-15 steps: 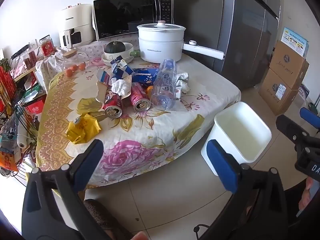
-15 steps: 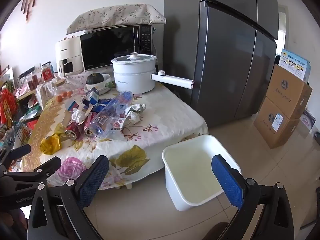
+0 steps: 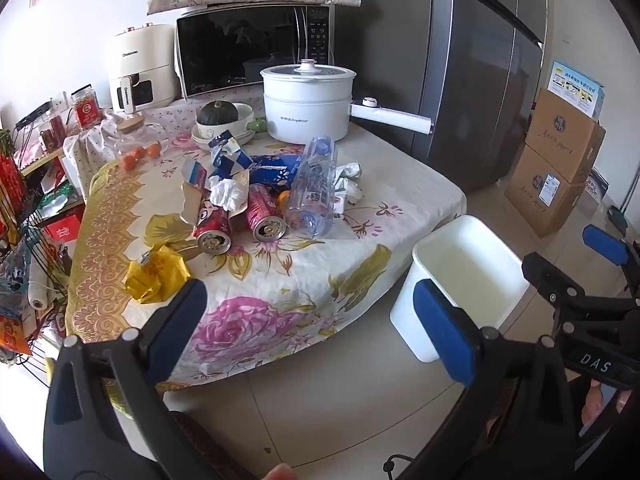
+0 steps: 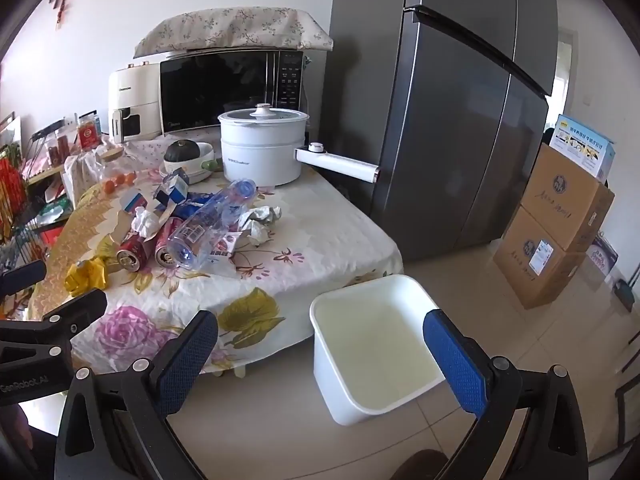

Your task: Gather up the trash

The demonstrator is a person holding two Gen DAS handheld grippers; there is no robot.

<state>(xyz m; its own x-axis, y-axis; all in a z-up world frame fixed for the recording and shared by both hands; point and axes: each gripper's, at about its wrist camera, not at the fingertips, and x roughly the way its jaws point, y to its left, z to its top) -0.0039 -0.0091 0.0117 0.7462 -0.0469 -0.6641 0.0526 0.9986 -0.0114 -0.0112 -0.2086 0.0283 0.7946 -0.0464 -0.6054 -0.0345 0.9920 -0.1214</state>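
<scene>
**Two open claws, trash heaped on the table**

Both grippers hang over the tiled floor with nothing between their blue pads. The left gripper [image 3: 310,318] is spread wide, short of the near edge of the floral-cloth table [image 3: 280,280]; the right gripper [image 4: 320,346] is likewise released, its right finger over the rim of the white bin [image 4: 372,344].

The trash lies in a heap at the middle of the table, well ahead of both claws and touched by neither. A clear plastic bottle [image 3: 314,188] lies on its side, long axis running front to back, blue cap toward the white electric pot [image 3: 306,100] and base toward the cameras. Just left of it two red cans [image 3: 240,220] lie on their sides on roughly the same axis, tops facing the near edge. A crumpled white tissue [image 3: 228,194] sits between and behind the cans, blue-and-white cartons [image 3: 228,156] behind that, and crumpled paper [image 3: 352,182] just right of the bottle. A yellow wrapper [image 3: 154,276] lies apart, nearest the left claw's left finger.

The bin stands on the floor beside the table's right corner, mouth up, showing only pale inner walls.
</scene>
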